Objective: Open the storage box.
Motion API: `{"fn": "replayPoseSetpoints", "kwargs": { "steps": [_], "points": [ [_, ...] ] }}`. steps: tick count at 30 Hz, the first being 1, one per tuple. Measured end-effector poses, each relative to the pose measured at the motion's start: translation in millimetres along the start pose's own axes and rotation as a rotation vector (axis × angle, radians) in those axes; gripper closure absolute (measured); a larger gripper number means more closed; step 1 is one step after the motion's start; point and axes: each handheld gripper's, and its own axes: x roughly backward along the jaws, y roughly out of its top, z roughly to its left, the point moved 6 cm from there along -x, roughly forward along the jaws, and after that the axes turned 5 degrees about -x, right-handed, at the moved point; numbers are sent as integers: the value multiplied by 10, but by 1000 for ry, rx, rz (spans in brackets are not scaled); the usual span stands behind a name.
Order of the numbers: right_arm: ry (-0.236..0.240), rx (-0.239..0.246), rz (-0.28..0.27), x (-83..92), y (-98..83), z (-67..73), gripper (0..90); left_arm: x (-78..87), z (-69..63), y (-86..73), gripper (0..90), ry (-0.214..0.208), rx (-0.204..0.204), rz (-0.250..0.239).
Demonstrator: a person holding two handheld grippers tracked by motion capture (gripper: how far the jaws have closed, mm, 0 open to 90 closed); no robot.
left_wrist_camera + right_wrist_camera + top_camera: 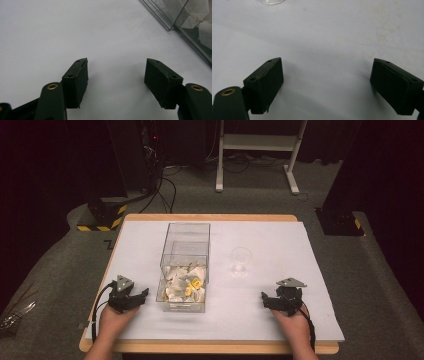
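Observation:
A clear plastic box (pixel 183 270) stands on the white table (pixel 270 240), its near half holding several white tea bags with yellow tags (pixel 186 285). A small clear glass cup (pixel 240 260) stands to the right of the box. My left gripper (pixel 142 296) rests low near the table's front left, just left of the box, its jaws open with nothing between them (pixel 116 80); the box's corner (pixel 185 25) shows at upper right of the left gripper view. My right gripper (pixel 266 299) sits at front right, open and empty (pixel 325 85), with the cup's base (pixel 269 2) at the top edge.
Beyond the table's far edge stand a white frame leg (pixel 219 160), black equipment with cables (pixel 150 160) and a yellow-black striped base (pixel 102 217). Bare white surface lies between the two grippers.

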Motion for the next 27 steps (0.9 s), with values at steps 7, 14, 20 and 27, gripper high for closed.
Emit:
{"fn": "replayPoseSetpoints", "kwargs": {
  "steps": [7, 14, 20, 27],
  "points": [
    [33, 38, -27, 61, 44, 145, 135, -6, 25, -8, 298, -2, 24, 9],
    [89, 85, -64, 161, 136, 320, 133, -6, 22, -10, 296, 0, 25, 10],
    [117, 101, -85, 236, 228, 431, 133, -9, 22, -9, 296, -2, 31, 9],
    [143, 118, -106, 260, 311, 607, 133, -9, 23, -8, 296, -1, 28, 10]
  ]
}}
